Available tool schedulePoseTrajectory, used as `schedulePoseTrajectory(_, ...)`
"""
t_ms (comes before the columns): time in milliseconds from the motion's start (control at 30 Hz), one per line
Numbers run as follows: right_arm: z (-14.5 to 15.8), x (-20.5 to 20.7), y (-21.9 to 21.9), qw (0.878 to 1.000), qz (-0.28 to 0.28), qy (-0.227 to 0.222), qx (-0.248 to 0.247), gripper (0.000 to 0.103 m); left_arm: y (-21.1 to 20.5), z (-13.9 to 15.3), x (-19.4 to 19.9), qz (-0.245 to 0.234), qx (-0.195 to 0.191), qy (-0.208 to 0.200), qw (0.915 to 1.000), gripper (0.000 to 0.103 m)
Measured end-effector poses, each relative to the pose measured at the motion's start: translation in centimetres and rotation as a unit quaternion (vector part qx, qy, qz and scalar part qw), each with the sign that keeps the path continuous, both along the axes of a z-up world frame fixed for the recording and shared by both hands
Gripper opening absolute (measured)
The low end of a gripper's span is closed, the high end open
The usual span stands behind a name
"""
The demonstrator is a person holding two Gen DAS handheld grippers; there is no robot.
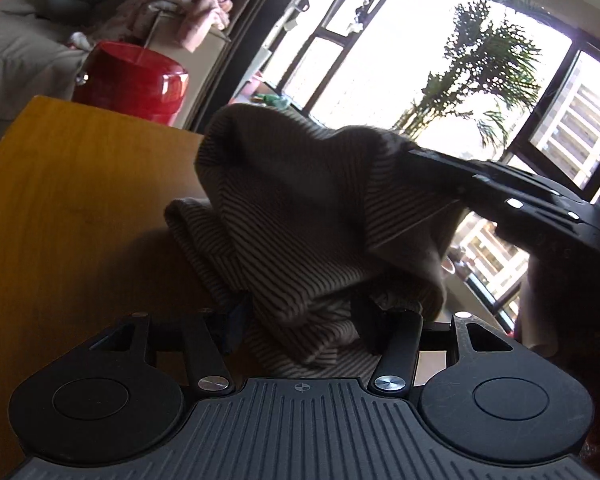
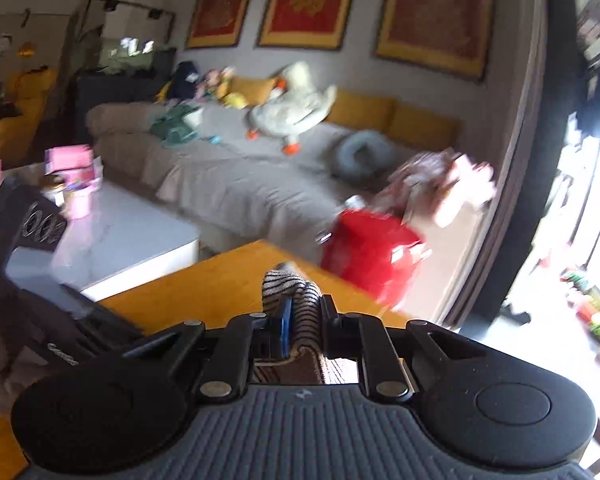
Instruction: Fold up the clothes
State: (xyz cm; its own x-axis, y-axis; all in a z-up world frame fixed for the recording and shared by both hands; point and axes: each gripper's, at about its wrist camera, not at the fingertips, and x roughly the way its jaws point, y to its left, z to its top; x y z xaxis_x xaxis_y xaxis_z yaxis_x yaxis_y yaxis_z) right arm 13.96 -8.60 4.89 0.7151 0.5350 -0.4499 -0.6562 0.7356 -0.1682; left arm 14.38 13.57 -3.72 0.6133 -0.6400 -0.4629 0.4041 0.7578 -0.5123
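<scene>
A brown and cream striped garment [image 1: 300, 200] hangs in a tall bunch over the yellow wooden table [image 1: 60, 184]. Its lower folds fill the gap between the fingers of my left gripper [image 1: 302, 324], whose pads press on the cloth from both sides. My right gripper [image 1: 424, 160] reaches in from the right and holds the garment's upper edge lifted above the table. In the right wrist view, that right gripper [image 2: 302, 312] is shut on a thick fold of the striped garment [image 2: 288, 284], with the blue pad against the cloth, above the table [image 2: 220, 288].
A red glossy container [image 1: 140, 80] stands just past the table's far edge, with a grey sofa [image 2: 240, 176] behind it. A white low table [image 2: 132, 236] with pink items lies to the left. A bright window [image 1: 380, 60] and a plant [image 1: 488, 60] are to the right.
</scene>
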Motion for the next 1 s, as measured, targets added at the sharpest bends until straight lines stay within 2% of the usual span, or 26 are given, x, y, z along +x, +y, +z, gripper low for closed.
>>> schedulePoseTrajectory(67, -1.6, 0.4, 1.0, 0.999, 0.022, 0.023, -0.016, 0.014, -0.4, -0.5, -0.1, -0.009, 0.012, 0.003, 0.9999, 0.059)
schedulePoseTrajectory(200, -3.2, 0.3, 1.5, 0.998, 0.031, 0.045, -0.016, 0.018, 0.5, -1.3, -0.7, -0.006, 0.032, 0.013, 0.9994, 0.062)
schedulePoseTrajectory(300, -3.9, -0.1, 1.5, 0.998, 0.034, 0.043, -0.026, 0.02, 2.4, -1.2, -1.2, 0.015, 0.018, 0.015, 0.9996, 0.07)
schedulePoseTrajectory(500, -5.1, -2.7, 2.2, 0.996, 0.048, 0.003, -0.071, 0.026, 5.2, 0.2, -0.9, 0.067, -0.024, 0.009, 0.9974, 0.071)
schedulePoseTrajectory(600, -4.8, -3.5, 2.0, 0.996, 0.046, 0.0, -0.072, 0.03, 4.8, 1.5, 0.3, 0.066, -0.029, -0.008, 0.9974, 0.07)
schedulePoseTrajectory(700, -4.1, -3.9, 1.2, 0.997, 0.031, -0.005, -0.065, 0.029, 3.6, 2.2, 1.4, 0.052, -0.047, -0.013, 0.9974, 0.068)
schedulePoseTrajectory(800, -3.4, -4.7, 0.5, 0.996, 0.004, -0.04, -0.082, 0.016, 2.4, 2.4, 2.6, 0.047, -0.07, -0.019, 0.9962, 0.068)
schedulePoseTrajectory(933, -1.4, -5.0, -0.2, 0.993, -0.014, -0.069, -0.098, 0.014, 1.2, 1.6, 4.7, 0.049, -0.112, -0.006, 0.9925, 0.068)
schedulePoseTrajectory(1000, -1.3, -5.0, 0.1, 0.993, -0.003, -0.057, -0.107, 0.014, 0.8, 1.1, 5.6, 0.05, -0.117, 0.002, 0.9919, 0.066)
